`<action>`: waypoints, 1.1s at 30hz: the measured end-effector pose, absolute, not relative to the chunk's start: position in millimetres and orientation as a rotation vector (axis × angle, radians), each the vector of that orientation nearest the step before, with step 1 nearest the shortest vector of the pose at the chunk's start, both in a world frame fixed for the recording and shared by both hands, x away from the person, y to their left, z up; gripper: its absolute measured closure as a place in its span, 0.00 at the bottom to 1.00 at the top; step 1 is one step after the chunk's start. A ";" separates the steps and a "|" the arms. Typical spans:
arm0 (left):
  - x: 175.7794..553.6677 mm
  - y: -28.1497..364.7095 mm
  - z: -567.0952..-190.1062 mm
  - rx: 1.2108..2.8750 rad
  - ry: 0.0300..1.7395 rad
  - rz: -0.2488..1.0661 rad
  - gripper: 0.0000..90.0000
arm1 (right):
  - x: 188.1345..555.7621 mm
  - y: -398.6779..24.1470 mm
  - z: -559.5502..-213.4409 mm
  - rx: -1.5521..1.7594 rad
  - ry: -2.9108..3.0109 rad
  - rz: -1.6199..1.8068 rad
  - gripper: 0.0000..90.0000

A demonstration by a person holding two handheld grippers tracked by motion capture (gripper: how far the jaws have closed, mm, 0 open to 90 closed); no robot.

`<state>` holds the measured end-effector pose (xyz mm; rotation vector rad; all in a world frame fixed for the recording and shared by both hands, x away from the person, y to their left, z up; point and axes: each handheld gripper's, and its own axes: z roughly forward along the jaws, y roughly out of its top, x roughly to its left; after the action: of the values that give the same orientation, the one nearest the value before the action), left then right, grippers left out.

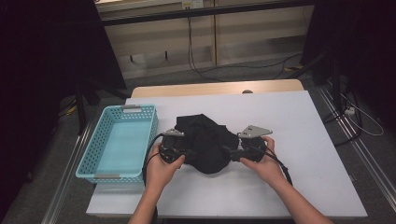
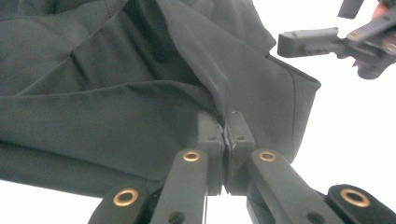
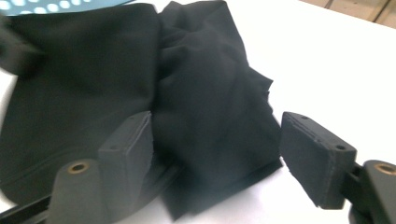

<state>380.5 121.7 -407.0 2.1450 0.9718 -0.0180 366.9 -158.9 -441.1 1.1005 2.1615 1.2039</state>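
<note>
Black cloth [image 2: 140,93] is pinched by left gripper [image 2: 226,135]; high view adds basket [image 1: 93,158].

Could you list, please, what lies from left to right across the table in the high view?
Light blue perforated plastic basket → left gripper, shut on the cloth → crumpled black cloth → right gripper, jaws open → bare white tabletop.

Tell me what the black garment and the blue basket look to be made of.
Black garment: woven cloth, matte, probably cotton or a blend; it folds, creases and shows a stitched seam. Blue basket: moulded plastic, it seems, with a slight sheen and walls pierced by even rows of holes.
</note>
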 end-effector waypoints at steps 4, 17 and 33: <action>377.8 124.6 -407.3 2.156 0.980 -0.017 0.98 | 373.8 -151.8 -446.4 1.111 2.160 1.214 0.29; 371.7 131.3 -399.2 2.153 0.982 -0.022 0.98 | 379.1 -140.1 -459.0 1.091 2.343 1.135 0.84; 371.3 135.2 -398.6 2.168 0.993 -0.037 0.98 | 351.8 -188.0 -428.3 1.057 2.270 1.146 0.53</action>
<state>371.3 135.2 -398.6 2.1676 0.9925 -0.0374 351.8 -188.0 -428.3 1.0571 2.2700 1.1458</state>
